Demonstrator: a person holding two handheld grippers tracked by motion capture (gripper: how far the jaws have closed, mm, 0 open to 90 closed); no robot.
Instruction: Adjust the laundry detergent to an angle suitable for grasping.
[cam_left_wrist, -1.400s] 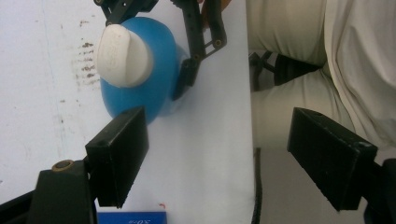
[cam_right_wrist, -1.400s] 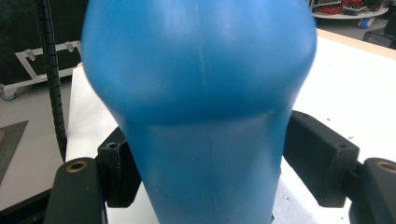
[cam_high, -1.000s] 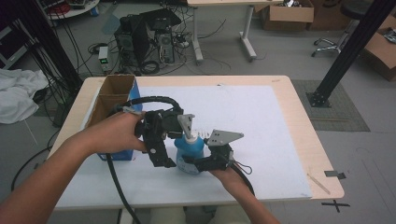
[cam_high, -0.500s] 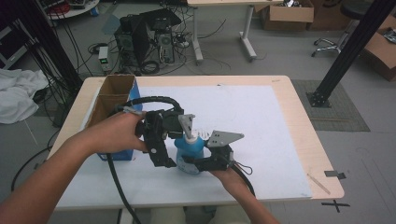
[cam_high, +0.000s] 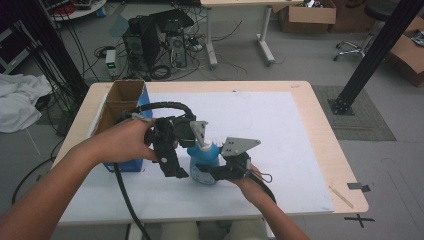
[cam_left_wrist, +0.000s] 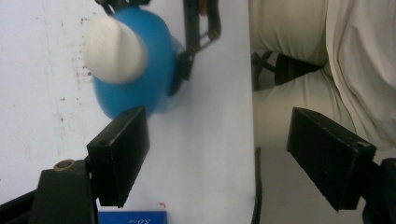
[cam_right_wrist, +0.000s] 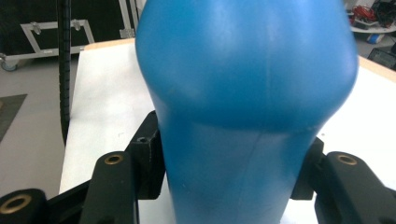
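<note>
**Blue bottle clamped low, cap approached from above**

Nearest the person, the right hand-held gripper (cam_high: 202, 175) grasps the blue bottle (cam_high: 205, 157) around its lower body, jaws pressed on both sides in the right gripper view. The bottle stands upright on the white sheet (cam_high: 280, 135) covering the worktop (cam_high: 320, 125). At about 10 o'clock from the bottle, the left hand-held gripper (cam_left_wrist: 215, 140) hangs released, jaws spread wide, just beside the white cap (cam_left_wrist: 114, 49). Farther off, at 10 o'clock, a cardboard box (cam_high: 120, 100) sits at the worktop's edge.
</note>
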